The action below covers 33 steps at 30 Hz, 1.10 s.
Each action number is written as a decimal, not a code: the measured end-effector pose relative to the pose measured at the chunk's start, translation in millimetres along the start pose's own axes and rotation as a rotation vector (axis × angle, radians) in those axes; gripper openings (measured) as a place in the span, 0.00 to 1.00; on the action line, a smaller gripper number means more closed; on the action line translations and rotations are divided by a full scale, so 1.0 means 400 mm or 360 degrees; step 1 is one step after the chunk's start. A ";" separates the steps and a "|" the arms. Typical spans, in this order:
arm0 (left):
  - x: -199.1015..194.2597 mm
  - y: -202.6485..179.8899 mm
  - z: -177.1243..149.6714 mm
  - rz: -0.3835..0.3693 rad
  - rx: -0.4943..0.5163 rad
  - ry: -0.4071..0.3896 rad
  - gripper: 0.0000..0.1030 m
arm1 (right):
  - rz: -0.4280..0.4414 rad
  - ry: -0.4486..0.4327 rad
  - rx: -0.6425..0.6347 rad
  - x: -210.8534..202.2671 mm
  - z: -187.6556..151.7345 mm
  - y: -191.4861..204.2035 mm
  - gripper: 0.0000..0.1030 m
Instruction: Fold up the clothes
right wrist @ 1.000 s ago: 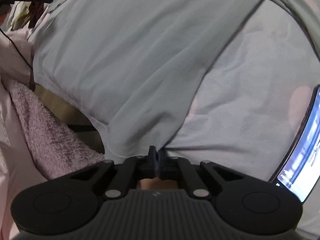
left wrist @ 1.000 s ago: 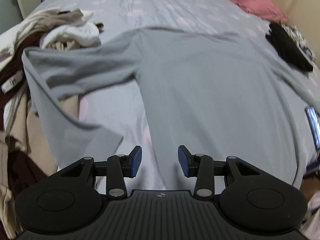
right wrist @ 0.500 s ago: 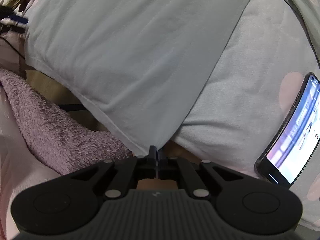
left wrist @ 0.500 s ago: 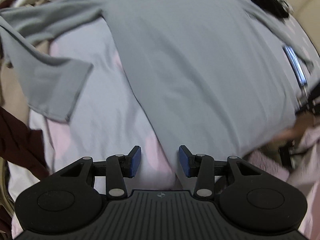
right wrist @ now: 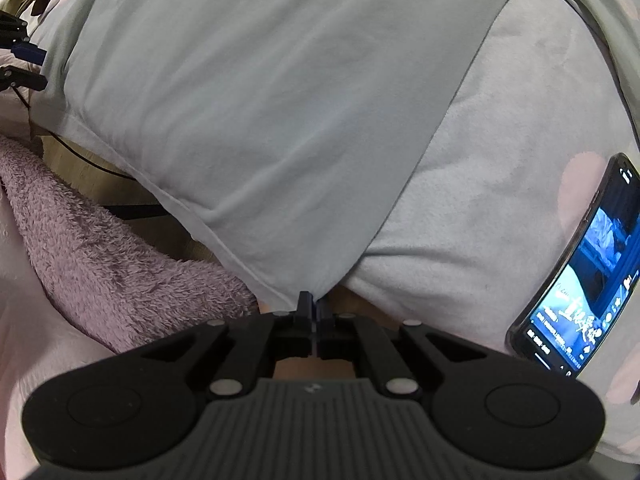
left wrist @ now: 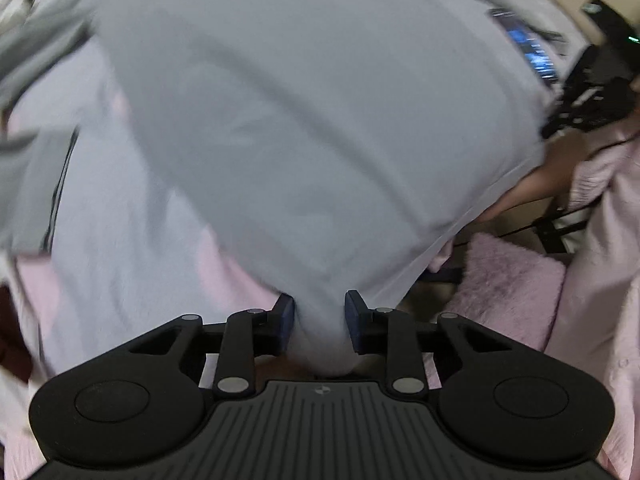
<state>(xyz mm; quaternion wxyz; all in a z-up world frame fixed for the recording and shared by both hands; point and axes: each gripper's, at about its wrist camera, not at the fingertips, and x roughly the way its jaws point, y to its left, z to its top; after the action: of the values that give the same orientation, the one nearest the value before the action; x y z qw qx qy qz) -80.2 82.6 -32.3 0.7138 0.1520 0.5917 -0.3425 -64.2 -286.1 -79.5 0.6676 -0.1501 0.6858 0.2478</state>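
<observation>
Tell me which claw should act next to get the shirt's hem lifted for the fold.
Left. The right claw is already shut on one hem corner of the grey shirt; the left claw straddles the other corner, jaws just closing, pads not yet pressing.

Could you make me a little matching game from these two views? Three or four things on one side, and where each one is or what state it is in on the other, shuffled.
Things:
1. grey shirt
2. phone
3. right gripper
4. fluffy pink towel

Descriptions:
A. lying on the bedcover with its screen lit
B. shut on a corner of the hem
C. spread out across the bed
D. bunched below the bed's edge

Pairs: 1-C, 2-A, 3-B, 4-D
</observation>
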 end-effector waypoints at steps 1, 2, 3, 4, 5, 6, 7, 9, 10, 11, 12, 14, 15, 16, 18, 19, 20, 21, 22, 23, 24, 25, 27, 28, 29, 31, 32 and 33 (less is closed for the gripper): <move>-0.003 -0.012 0.006 -0.0013 0.0039 -0.0027 0.25 | 0.0000 -0.0001 0.0002 -0.001 -0.001 -0.001 0.02; -0.007 -0.022 0.012 -0.0027 0.0077 -0.0053 0.24 | -0.0001 -0.0002 0.0003 -0.002 -0.001 -0.001 0.02; -0.010 -0.029 0.018 -0.0045 0.0109 -0.0076 0.25 | -0.0003 -0.0004 0.0003 -0.003 -0.001 -0.001 0.02; -0.013 -0.038 0.025 -0.0065 0.0134 -0.0095 0.25 | -0.0003 -0.0006 0.0001 -0.005 -0.001 -0.001 0.02; -0.016 -0.045 0.032 -0.0087 0.0155 -0.0106 0.25 | -0.0004 -0.0008 0.0000 -0.005 -0.001 -0.001 0.02; -0.017 -0.052 0.034 -0.0107 0.0177 -0.0115 0.25 | -0.0004 -0.0008 -0.0002 -0.005 0.000 0.000 0.02; -0.017 -0.062 0.040 -0.0125 0.0199 -0.0124 0.25 | -0.0005 -0.0009 -0.0004 -0.005 0.000 0.000 0.02; -0.013 -0.078 0.042 -0.0150 0.0234 -0.0128 0.25 | -0.0003 -0.0009 -0.0008 -0.006 0.002 -0.001 0.02; -0.009 -0.086 0.041 -0.0161 0.0248 -0.0126 0.25 | -0.0003 -0.0008 -0.0011 -0.006 0.003 0.000 0.02; -0.008 -0.092 0.038 -0.0167 0.0260 -0.0121 0.25 | -0.0004 -0.0007 -0.0013 -0.006 0.005 0.000 0.02; -0.009 -0.093 0.033 -0.0165 0.0267 -0.0112 0.25 | -0.0003 -0.0006 -0.0016 -0.006 0.007 0.001 0.02; -0.016 -0.093 0.022 -0.0164 0.0258 -0.0104 0.25 | -0.0004 -0.0003 -0.0024 -0.004 0.010 0.003 0.02; -0.024 -0.090 0.017 -0.0164 0.0234 -0.0111 0.26 | -0.0004 -0.0002 -0.0028 -0.004 0.013 0.005 0.02; -0.034 -0.081 0.012 -0.0163 0.0205 -0.0127 0.28 | -0.0003 0.0000 -0.0034 -0.004 0.016 0.006 0.02; -0.058 -0.058 0.004 -0.0147 0.0134 -0.0161 0.31 | -0.0003 0.0004 -0.0048 -0.005 0.020 0.009 0.02; -0.072 -0.044 0.001 -0.0131 0.0097 -0.0177 0.32 | -0.0004 0.0004 -0.0055 -0.005 0.021 0.011 0.02; -0.084 -0.027 -0.002 -0.0111 0.0050 -0.0192 0.32 | -0.0004 0.0003 -0.0062 -0.005 0.021 0.012 0.02; -0.092 -0.007 -0.005 -0.0083 -0.0017 -0.0197 0.32 | -0.0003 0.0001 -0.0067 -0.006 0.022 0.013 0.02; -0.097 0.013 -0.009 -0.0048 -0.0084 -0.0187 0.32 | -0.0003 0.0001 -0.0070 -0.005 0.024 0.014 0.02; -0.099 0.034 -0.012 -0.0009 -0.0152 -0.0171 0.32 | -0.0003 0.0003 -0.0072 -0.004 0.025 0.013 0.02; -0.098 0.055 -0.017 0.0032 -0.0218 -0.0141 0.32 | -0.0003 0.0004 -0.0075 -0.002 0.027 0.012 0.02; -0.094 0.073 -0.022 0.0058 -0.0275 -0.0110 0.32 | -0.0004 0.0007 -0.0079 0.002 0.028 0.009 0.02; -0.077 0.098 -0.031 0.0104 -0.0349 -0.0030 0.31 | -0.0003 0.0011 -0.0090 0.002 0.032 0.011 0.02; -0.065 0.102 -0.035 0.0135 -0.0342 0.0016 0.30 | -0.0003 0.0012 -0.0098 0.002 0.034 0.013 0.02; -0.050 0.094 -0.036 0.0159 -0.0312 0.0055 0.30 | -0.0005 0.0013 -0.0107 0.002 0.036 0.014 0.02; -0.023 0.067 -0.034 0.0174 -0.0224 0.0103 0.27 | -0.0008 0.0014 -0.0122 0.003 0.036 0.017 0.03; -0.013 0.054 -0.032 0.0179 -0.0180 0.0113 0.27 | -0.0009 0.0014 -0.0127 0.002 0.037 0.018 0.03; -0.010 0.040 -0.029 0.0178 -0.0140 0.0092 0.27 | -0.0010 0.0014 -0.0130 0.002 0.037 0.019 0.03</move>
<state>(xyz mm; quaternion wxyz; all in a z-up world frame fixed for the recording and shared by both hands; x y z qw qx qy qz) -78.4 102.3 -34.5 0.7203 0.1632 0.6172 -0.2714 -55.8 -271.8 -78.9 0.6587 -0.1804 0.6776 0.2728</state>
